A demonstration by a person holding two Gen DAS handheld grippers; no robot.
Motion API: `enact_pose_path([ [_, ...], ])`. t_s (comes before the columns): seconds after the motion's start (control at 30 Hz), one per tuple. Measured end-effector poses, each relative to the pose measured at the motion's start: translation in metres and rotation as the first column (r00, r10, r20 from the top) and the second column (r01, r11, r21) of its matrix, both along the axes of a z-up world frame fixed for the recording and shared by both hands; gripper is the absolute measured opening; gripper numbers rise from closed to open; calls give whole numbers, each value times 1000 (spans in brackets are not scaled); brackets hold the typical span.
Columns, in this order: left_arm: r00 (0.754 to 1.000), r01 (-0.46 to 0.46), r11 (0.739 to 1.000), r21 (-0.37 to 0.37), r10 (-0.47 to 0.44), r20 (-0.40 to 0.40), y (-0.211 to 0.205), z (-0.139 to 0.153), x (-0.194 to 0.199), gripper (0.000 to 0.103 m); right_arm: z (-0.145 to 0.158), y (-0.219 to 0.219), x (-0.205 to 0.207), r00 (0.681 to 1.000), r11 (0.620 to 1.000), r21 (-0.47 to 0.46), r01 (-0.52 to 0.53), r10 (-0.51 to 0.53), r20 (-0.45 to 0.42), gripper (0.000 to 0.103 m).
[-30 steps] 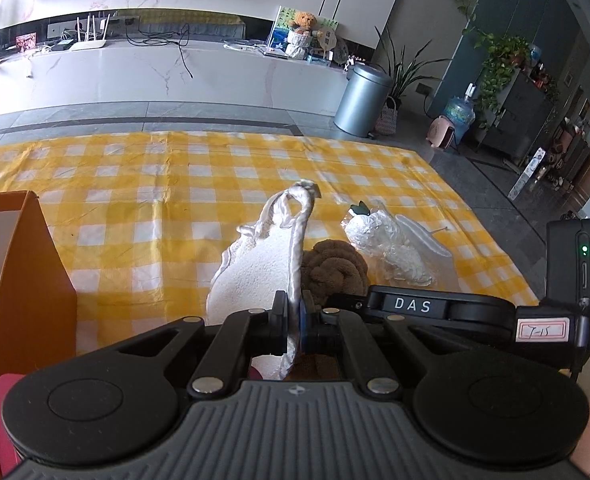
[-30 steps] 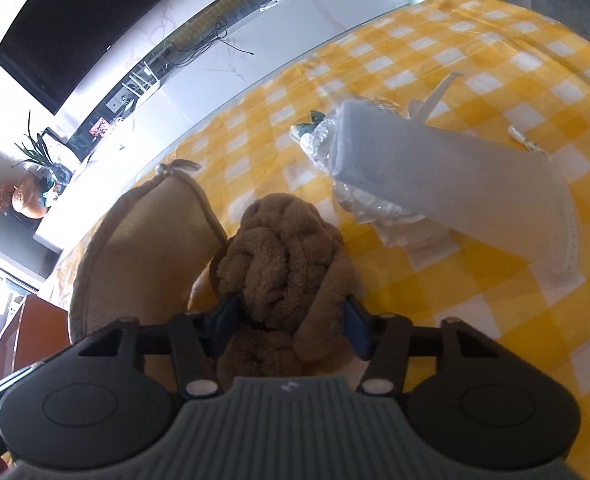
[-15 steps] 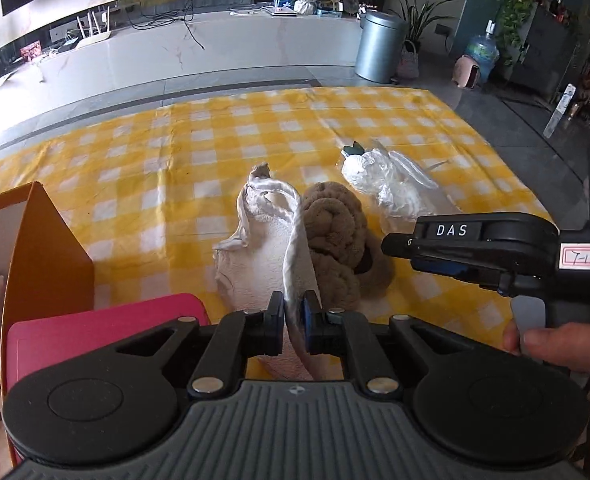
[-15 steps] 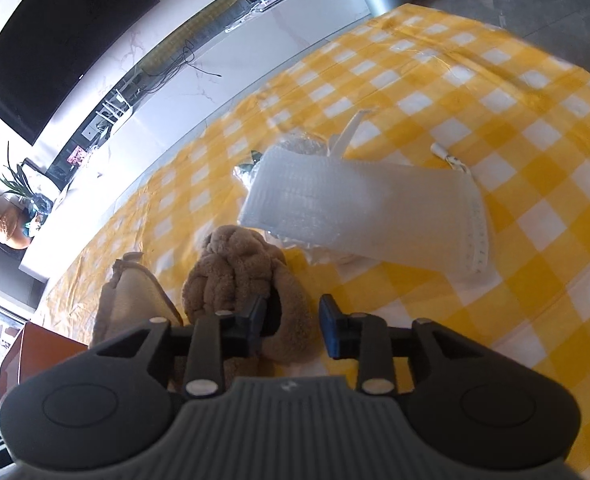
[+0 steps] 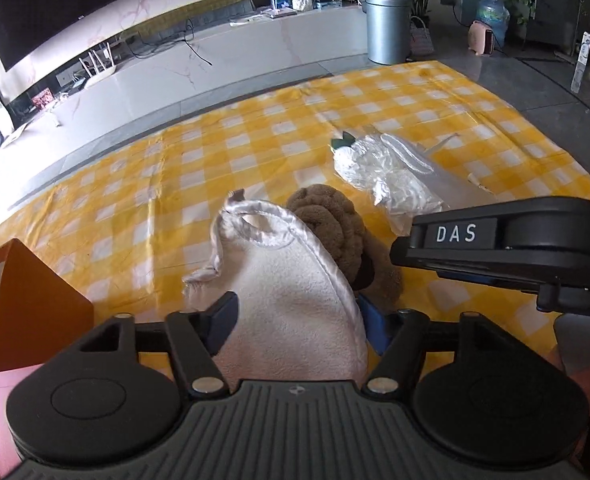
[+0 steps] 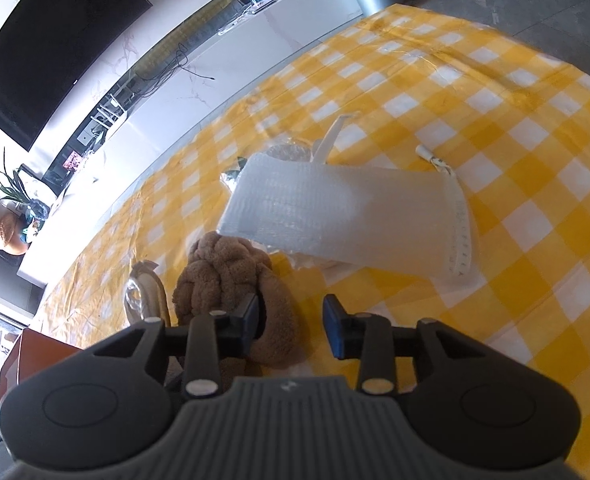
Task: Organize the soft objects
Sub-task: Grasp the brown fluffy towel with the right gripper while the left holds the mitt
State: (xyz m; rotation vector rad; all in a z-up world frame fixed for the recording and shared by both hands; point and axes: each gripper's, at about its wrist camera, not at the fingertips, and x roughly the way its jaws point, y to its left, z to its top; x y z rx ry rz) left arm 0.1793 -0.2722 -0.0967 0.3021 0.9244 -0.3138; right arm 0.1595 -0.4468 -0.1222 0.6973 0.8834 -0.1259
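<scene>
Released since before, cream bib [image 5: 291, 312] lies between opening left tongs [image 5: 295, 322]; right tongs [image 6: 291, 326] apart.

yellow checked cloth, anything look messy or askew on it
Yes. The cream fleece cloth lies crumpled with its satin edge twisted, leaning on the brown plush toy. A white mesh bag lies tilted across a crinkled plastic packet.

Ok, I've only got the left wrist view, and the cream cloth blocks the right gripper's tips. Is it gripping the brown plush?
Observer: No. The right gripper has its jaws open with only tablecloth showing between them; the brown plush lies just outside one finger.
Operator: And that pale thing past the plush?
Observer: A flat white mesh pouch, lying across the crinkly plastic bag and hiding most of it.
</scene>
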Motion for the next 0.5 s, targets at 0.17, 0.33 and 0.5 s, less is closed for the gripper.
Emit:
enact_pose_path([
  [0.17, 987, -117, 991, -63, 109, -121, 13, -15, 7, 32, -2, -1, 0, 1000, 1000, 11, -1, 1, -7, 36],
  [0.33, 994, -67, 995, -78, 60, -90, 22, 9, -4, 5, -2, -2, 1, 1000, 1000, 8, -11, 11, -2, 36],
  [0.5, 997, -60, 958, -279, 47, -53, 59, 46, -8, 6, 0, 0, 1, 1000, 1000, 3, -27, 27, 4, 48],
])
